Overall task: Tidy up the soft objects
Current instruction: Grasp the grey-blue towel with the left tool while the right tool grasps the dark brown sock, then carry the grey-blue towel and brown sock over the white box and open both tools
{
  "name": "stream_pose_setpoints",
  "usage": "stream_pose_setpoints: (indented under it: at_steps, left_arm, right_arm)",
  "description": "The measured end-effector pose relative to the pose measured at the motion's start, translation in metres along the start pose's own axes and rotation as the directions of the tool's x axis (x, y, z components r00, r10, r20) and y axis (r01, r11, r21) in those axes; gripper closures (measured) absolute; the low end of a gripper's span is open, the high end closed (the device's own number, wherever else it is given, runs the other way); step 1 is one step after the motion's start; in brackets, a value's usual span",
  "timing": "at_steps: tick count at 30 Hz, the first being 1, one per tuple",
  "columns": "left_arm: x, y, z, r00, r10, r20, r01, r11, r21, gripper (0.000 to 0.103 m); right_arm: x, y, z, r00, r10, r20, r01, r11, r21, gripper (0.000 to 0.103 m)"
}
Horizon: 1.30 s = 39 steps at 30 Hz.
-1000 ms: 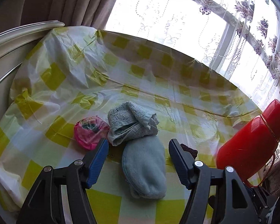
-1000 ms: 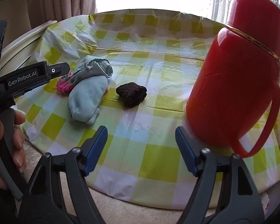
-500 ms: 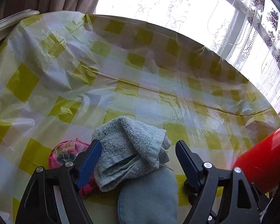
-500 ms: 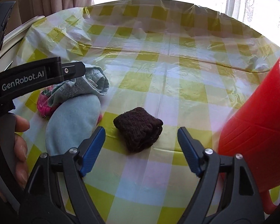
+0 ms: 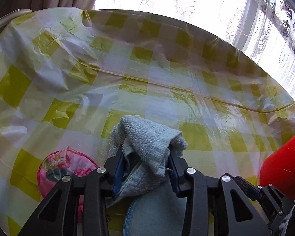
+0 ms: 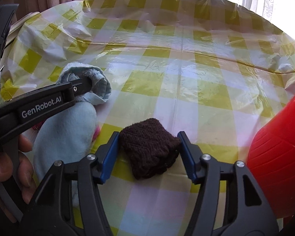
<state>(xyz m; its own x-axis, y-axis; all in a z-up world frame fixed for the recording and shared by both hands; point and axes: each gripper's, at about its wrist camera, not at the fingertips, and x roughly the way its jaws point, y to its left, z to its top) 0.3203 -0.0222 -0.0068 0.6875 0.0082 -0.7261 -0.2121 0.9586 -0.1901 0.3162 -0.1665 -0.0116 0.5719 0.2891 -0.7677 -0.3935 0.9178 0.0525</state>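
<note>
My left gripper [image 5: 145, 157] is shut on a folded light-blue terry towel [image 5: 147, 137], also seen in the right wrist view [image 6: 92, 82]. The towel lies on a smooth pale-blue soft pouch [image 5: 157, 212], which also shows in the right wrist view [image 6: 66, 129]. A pink floral pouch [image 5: 63, 169] lies to the left. My right gripper [image 6: 147, 149] has its jaws closed in against both sides of a dark brown knitted bundle [image 6: 149, 147] that rests on the table.
A yellow-and-white checked plastic cloth [image 6: 177, 63] covers the round table. A big red thermos jug [image 6: 281, 157] stands close on the right, also in the left wrist view [image 5: 285, 161]. Curtains and a bright window lie beyond.
Both grippers moved forward and closed. The left one closed on the terry towel, the right one closed on the brown knitted bundle.
</note>
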Motion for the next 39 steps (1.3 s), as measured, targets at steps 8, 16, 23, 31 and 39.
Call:
stream_pose_setpoints:
  at_steps: [8,16,23,31,39]
  left_arm:
    - [-0.009,-0.003,0.0,0.998,-0.007,0.06,0.006,1.0,0.013,0.077]
    - [-0.043,-0.006,-0.002,0.979,-0.006,0.206,0.002,1.0,0.018,0.078]
    - [-0.075,-0.006,-0.011,0.963,-0.005,0.27,0.006,1.0,-0.005,0.078]
    - [-0.107,-0.018,-0.034,0.961,-0.033,0.275,0.032,0.999,0.008,0.078]
    - [-0.135,-0.039,-0.058,0.96,-0.075,0.268,0.07,0.997,0.031,0.078]
  right_arm:
    - [-0.001,-0.004,0.0,1.0,0.019,0.012,-0.02,1.0,0.012,0.065]
    - [-0.011,-0.003,-0.003,0.999,0.026,0.044,-0.026,1.0,0.015,0.071]
    - [-0.04,-0.009,-0.011,0.995,0.026,0.096,-0.029,0.999,0.032,0.071]
    - [-0.079,-0.012,-0.027,0.989,0.021,0.144,-0.028,0.999,0.043,0.071]
    - [-0.108,-0.032,-0.05,0.99,0.0,0.14,-0.013,0.995,0.096,0.071]
